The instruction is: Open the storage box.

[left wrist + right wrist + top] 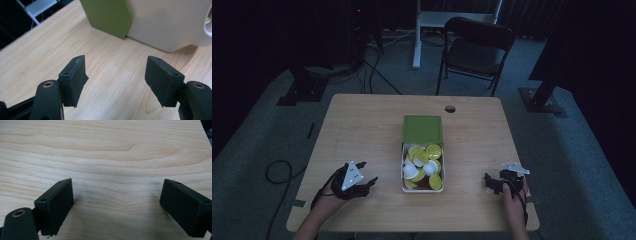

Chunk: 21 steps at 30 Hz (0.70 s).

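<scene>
Forearms come in from the bottom edge of the high view, each hand holding a claw low over the wooden table. On that view's left, the left claw points toward a white box that sits mid-table, just beside it but not touching. Yellow and white capsules fill the box, and its green lid is slid back toward the far side. On the other side of the box, well apart from it, the right claw lies near the table's right edge. Beyond the table stands a dark chair.

Looking along the left claw, its two black jaws stand apart with bare wood between them; nothing is gripped. Ahead of them are the box's white side wall and the green lid, close but untouched.

Seen from the right claw, the jaws are spread wide over plain wood grain, with nothing between them.
</scene>
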{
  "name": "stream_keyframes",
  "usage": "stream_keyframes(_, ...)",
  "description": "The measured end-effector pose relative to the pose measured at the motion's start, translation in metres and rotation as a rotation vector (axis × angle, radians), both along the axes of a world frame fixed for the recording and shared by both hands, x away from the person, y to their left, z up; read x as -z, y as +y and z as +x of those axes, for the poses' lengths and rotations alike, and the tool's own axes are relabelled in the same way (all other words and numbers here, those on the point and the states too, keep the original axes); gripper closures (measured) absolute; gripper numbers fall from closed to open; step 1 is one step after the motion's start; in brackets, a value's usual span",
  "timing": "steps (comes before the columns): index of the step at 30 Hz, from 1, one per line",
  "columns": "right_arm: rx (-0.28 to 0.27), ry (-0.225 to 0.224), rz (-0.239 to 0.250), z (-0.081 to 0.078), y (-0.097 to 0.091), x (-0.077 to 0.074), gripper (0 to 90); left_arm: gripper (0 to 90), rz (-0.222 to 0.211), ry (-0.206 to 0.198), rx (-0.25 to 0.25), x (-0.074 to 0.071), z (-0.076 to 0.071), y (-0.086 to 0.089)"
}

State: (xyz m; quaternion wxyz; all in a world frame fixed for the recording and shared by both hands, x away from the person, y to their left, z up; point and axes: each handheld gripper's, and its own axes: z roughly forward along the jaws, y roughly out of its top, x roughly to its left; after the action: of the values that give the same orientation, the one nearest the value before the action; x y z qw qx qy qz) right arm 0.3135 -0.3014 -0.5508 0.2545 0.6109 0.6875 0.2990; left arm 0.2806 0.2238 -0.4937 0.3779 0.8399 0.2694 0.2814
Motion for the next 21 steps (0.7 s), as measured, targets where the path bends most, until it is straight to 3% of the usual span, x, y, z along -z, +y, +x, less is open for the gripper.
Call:
stream_keyframes(8,0.000,0.000,0.000,0.000,0.000,0.000,11.1,19.1,-0.047,0.108,-0.027,0.013,0.005,0.015)
stream_keyframes(12,0.000,0.001,0.001,0.000,0.000,0.000,11.1,13.6,-0.069,0.142,-0.052,0.021,0.006,0.022)
stream_keyframes(15,0.000,0.001,0.000,0.000,0.000,0.000,11.1,10.3,-0.061,0.167,-0.057,0.026,0.007,0.025)
stream_keyframes(17,0.000,0.001,0.000,0.000,0.000,0.000,11.1,9.4,-0.073,0.209,-0.053,0.029,0.008,0.028)
stream_keyframes(21,0.001,0.001,0.001,0.000,0.000,0.000,11.1,0.5,-0.066,0.229,-0.057,0.033,0.007,0.031)
